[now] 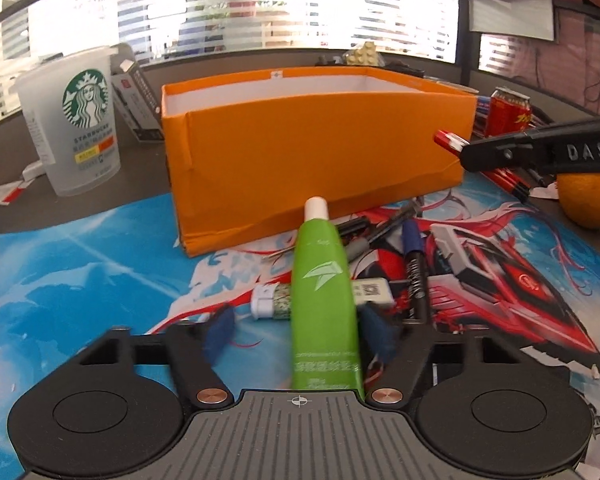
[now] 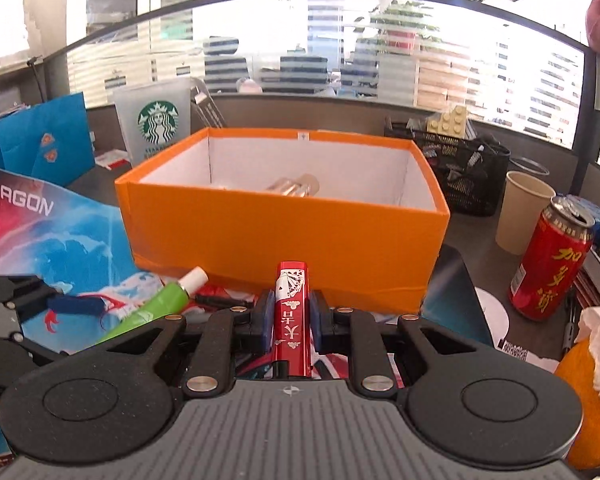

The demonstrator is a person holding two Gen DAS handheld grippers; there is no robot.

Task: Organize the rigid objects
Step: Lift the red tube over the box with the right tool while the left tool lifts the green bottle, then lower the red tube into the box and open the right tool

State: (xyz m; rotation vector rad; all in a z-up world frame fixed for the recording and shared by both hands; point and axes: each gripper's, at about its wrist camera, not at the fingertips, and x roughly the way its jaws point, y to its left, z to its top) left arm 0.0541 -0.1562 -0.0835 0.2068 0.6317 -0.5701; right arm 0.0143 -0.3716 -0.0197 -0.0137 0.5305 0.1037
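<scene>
- The left hand-held gripper has its two blue pads apart, and a green tube with a white cap lies between them. The right pad is at the side of the tube, the left pad stands clearly away from it, so the tube is not clamped. The pads look blurred.
- The green tube points with its cap toward the orange box and lies over a small white and green item and some pens on the printed blue and red mat.
- The right hand-held gripper is clamped on a narrow red lighter with playing cards and white characters printed on it. The lighter is held in front of the near wall of the box, and its front end sticks out past the pads.
- The orange box is open on top, with white inside walls. One clear, shiny object lies inside, near the back wall; I cannot tell what it is.
- A Starbucks cup stands on the desk to the left of the box.
- A red drink can and a paper cup stand to the right of the box, and a black mesh basket is behind them.
- An orange fruit lies at the right edge, near the right hand-held gripper.
</scene>
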